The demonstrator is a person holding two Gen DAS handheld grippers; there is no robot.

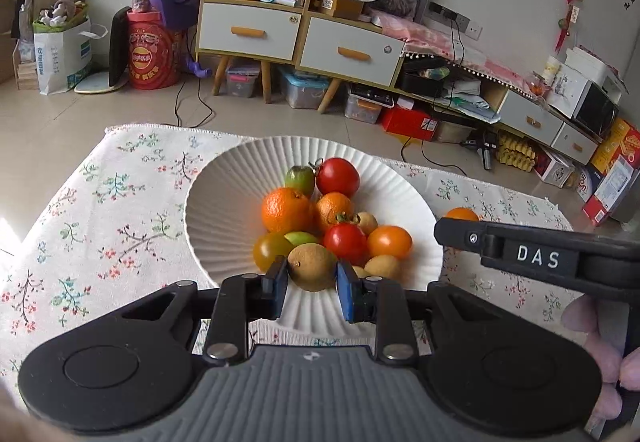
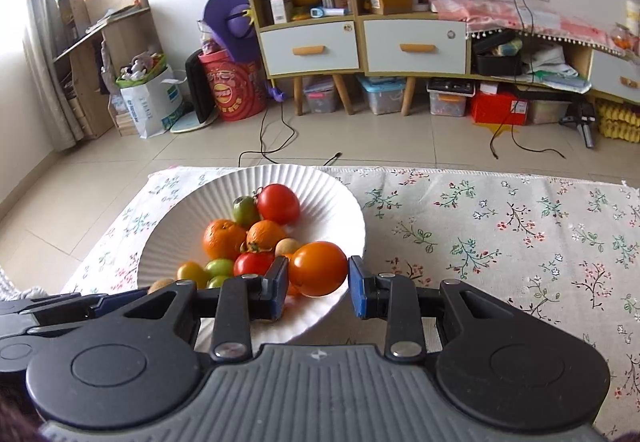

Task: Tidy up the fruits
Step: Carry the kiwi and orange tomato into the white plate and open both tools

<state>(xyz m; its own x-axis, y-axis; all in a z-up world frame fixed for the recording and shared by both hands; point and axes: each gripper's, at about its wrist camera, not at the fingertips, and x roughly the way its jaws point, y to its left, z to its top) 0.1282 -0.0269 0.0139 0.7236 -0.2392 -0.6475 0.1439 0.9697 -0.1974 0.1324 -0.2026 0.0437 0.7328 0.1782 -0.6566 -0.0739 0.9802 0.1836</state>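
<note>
Two grippers work over the white ribbed bowl [image 2: 352, 217] on the floral tablecloth [image 2: 520, 226]. The left gripper [image 1: 311, 278] brackets a brown kiwi [image 1: 312, 268] at the pile's near edge; whether its pads press it I cannot tell. The right gripper [image 2: 318, 282] straddles an orange tomato [image 2: 318, 268] over the bowl's near rim — a sliver of gap shows at the right pad, so the hold looks loose. Released there, it could roll off onto the cloth — or nudge the heaped fruit.

White ribbed bowl [image 1: 224, 201], red tomatoes [image 1: 338, 176], orange citrus [image 1: 286, 210], floral-print cloth [image 1: 120, 209], blue-padded black hand-held gripper [image 1: 311, 284]
</note>
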